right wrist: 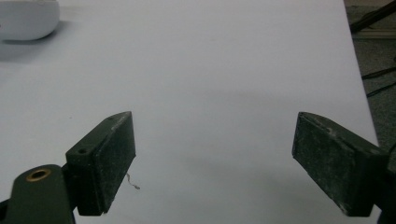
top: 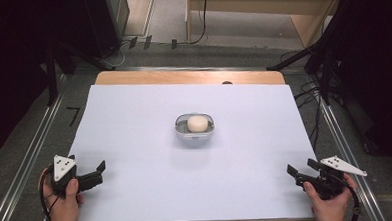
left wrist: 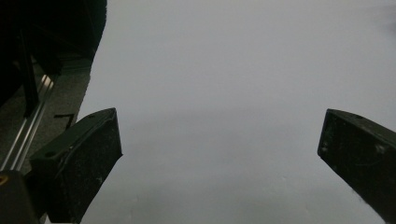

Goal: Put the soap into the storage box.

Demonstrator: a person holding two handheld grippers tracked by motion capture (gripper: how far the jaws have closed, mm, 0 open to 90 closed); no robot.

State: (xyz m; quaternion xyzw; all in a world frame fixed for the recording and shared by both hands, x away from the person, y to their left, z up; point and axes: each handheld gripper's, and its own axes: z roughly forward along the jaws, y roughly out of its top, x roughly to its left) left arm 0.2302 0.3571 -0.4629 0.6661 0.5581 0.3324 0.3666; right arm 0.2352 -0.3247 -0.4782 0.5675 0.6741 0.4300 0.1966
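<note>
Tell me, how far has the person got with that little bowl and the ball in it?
Nothing looks done yet. The small bowl sits mid-table on the white sheet with the pale ball inside it, untouched. In hand: nothing; the left gripper and right gripper rest at the near corners, jaws wide open and empty, well away from the bowl. Reaching in and handling the bowl or ball all seems left to do.

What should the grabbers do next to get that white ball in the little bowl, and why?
Probably move the right gripper forward toward the bowl. Both it and the left gripper sit open at the table's near edge, far from the ball.
</note>
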